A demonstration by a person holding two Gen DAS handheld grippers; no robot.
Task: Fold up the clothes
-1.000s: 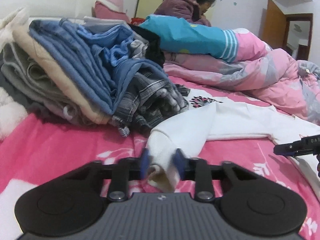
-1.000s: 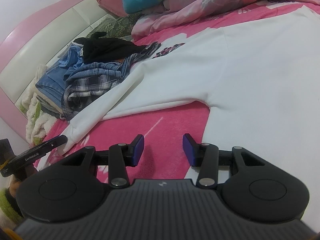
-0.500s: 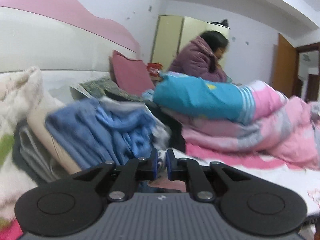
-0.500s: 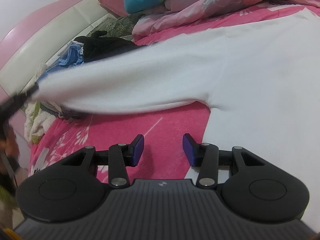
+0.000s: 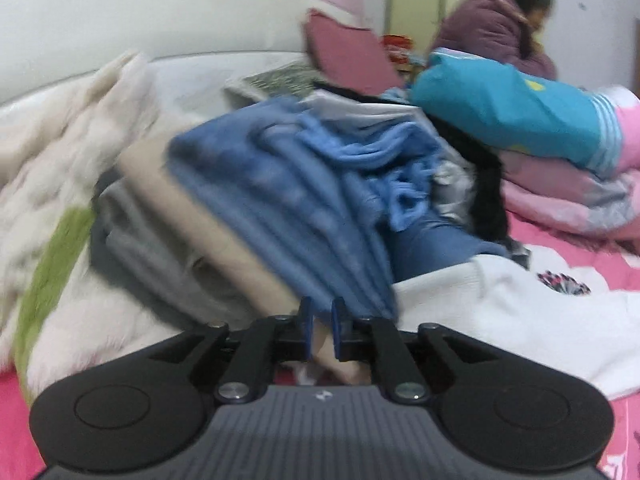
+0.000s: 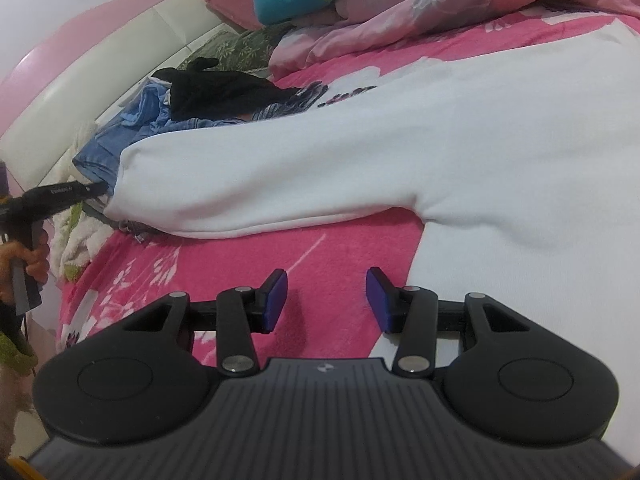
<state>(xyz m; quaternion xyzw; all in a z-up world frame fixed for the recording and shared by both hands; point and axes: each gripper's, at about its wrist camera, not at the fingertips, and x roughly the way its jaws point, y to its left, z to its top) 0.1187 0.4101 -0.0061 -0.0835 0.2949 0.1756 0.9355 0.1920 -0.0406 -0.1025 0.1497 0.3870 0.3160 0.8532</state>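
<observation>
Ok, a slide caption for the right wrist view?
Open right hand-held gripper over pink bedsheet, beside white sweatshirt.

Motion blur smears the left wrist view, softening the pile of folded clothes and the cream blanket. The left claw is nearly closed, and what it pinches is hidden behind its pads. In the right wrist view, the white sweatshirt runs off the right edge, and the hand at the left edge is cropped.

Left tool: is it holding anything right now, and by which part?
Yes. The left tool is shut on the cuff end of the white long-sleeved sweatshirt. The right tool is open over the pink bedsheet, holding nothing.
</observation>
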